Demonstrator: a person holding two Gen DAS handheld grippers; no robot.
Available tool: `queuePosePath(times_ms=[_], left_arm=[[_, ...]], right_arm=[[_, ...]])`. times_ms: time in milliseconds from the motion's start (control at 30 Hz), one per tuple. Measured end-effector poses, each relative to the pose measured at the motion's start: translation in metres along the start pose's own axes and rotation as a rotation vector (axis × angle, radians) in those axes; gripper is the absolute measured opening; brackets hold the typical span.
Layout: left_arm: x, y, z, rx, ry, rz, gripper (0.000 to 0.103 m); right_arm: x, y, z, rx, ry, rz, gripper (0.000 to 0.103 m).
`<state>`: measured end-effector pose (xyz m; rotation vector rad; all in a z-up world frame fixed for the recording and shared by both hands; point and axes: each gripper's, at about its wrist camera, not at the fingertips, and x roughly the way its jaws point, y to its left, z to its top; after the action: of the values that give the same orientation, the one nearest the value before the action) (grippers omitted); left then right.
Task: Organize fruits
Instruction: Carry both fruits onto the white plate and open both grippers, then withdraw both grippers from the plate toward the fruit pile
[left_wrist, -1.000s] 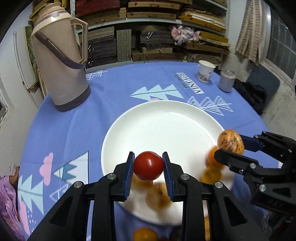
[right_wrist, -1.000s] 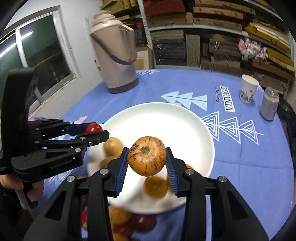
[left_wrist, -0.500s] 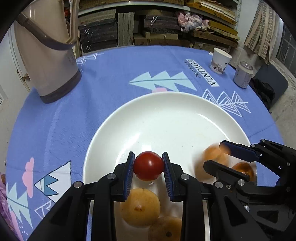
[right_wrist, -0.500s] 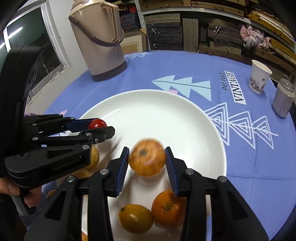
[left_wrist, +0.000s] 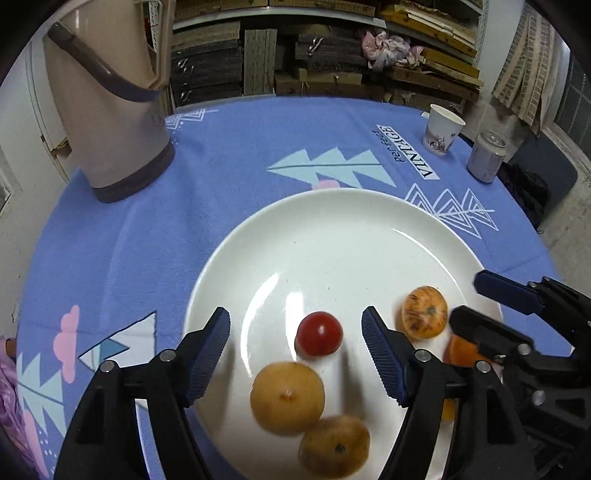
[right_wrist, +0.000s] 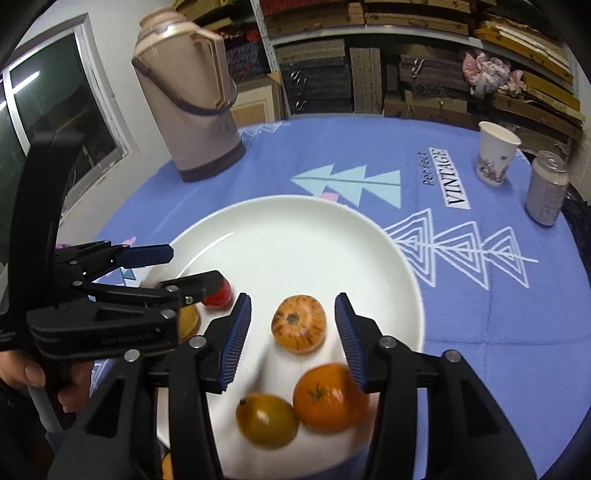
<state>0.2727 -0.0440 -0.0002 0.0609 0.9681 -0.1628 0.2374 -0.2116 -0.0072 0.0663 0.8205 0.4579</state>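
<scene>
Both tools reach low over the near half of the white plate (left_wrist: 332, 229), the left tool (left_wrist: 295, 332) spread around the red tomato (left_wrist: 319, 333) resting untouched, the right tool (right_wrist: 293, 325) spread around the striped orange fruit (right_wrist: 299, 324), on the blue-clothed bench (left_wrist: 229, 155).

white plate (left_wrist: 332, 236), red tomato (left_wrist: 319, 333) — orange streaked fruit (right_wrist: 299, 323), blue patterned tablecloth (left_wrist: 229, 155)

On the table (left_wrist: 229, 184) the plate (left_wrist: 332, 229) sits at centre; the thermos (left_wrist: 107, 103) stands at its 10 o'clock, the paper cup (left_wrist: 441, 129) and can (left_wrist: 487, 157) at 2 o'clock. On the plate's near half, the tomato (left_wrist: 319, 333) lies at 9 o'clock of the striped fruit (left_wrist: 424, 312).
</scene>
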Motion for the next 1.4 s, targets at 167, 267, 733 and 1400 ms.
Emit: queuePosePath(times_ms=[167,267,733,1400], left_arm=[[-0.023,0.003,-0.012,-0.010,-0.016,-0.007,0.075],[-0.039,0.004,-0.026,-0.012,-0.025,-0.012,0.077],[-0.107,0.003,-0.115,-0.010,-0.087,0.009,0.087],[-0.090,-0.002,-0.184,-0.018,-0.002,-0.017,0.088]], right_arm=[[-0.039,0.006,-0.016,-0.015,-0.058,-0.019,0.068],[-0.064,0.011,-0.030,-0.024,-0.081,-0.015,0.078],[-0.116,0.040,-0.123,-0.029,-0.065,-0.001,0.094],[-0.118,0.058,-0.170,-0.011,-0.029,0.057,0.094]])
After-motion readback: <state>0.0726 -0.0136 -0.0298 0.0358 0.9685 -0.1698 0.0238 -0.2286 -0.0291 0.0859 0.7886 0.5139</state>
